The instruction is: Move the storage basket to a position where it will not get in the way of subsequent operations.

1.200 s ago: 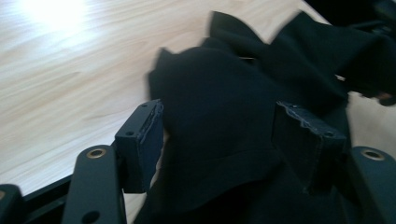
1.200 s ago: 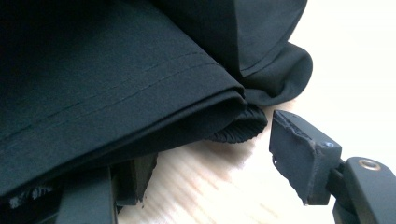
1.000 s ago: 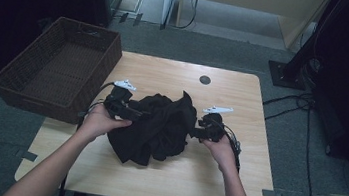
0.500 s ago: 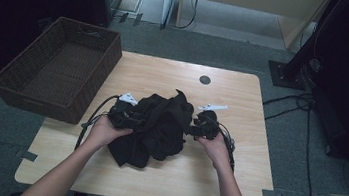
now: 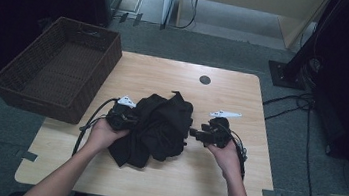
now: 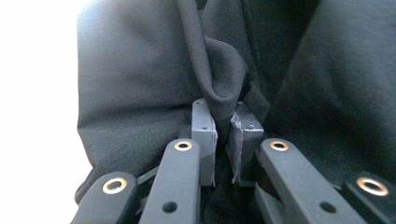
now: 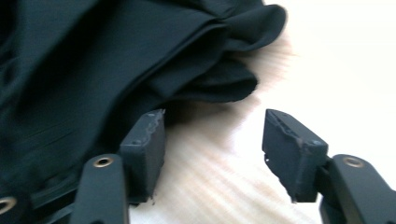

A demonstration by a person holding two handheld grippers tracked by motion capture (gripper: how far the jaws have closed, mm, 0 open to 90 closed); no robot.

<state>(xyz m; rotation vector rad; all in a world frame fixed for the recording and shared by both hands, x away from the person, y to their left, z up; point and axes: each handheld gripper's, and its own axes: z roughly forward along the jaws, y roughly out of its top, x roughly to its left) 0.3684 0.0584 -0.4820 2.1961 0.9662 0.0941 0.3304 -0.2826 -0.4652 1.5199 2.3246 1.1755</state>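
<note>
My left gripper (image 6: 223, 140) has just closed on a fold of the black cloth (image 5: 158, 129), heaped mid-bench (image 5: 212, 183). My right gripper (image 7: 212, 154), jaws apart and just narrowing, holds nothing, beside the cloth's edge.

So the garment (image 5: 158, 129) sits bunched up in the middle of the table (image 5: 231, 190), toward the person's edge. The left gripper (image 5: 120, 117) is right at its left side, touching it, and the right gripper (image 5: 202, 134) is just off its right side. A basket (image 5: 96, 71) sits at the table's far left corner, hanging off the edge.
</note>
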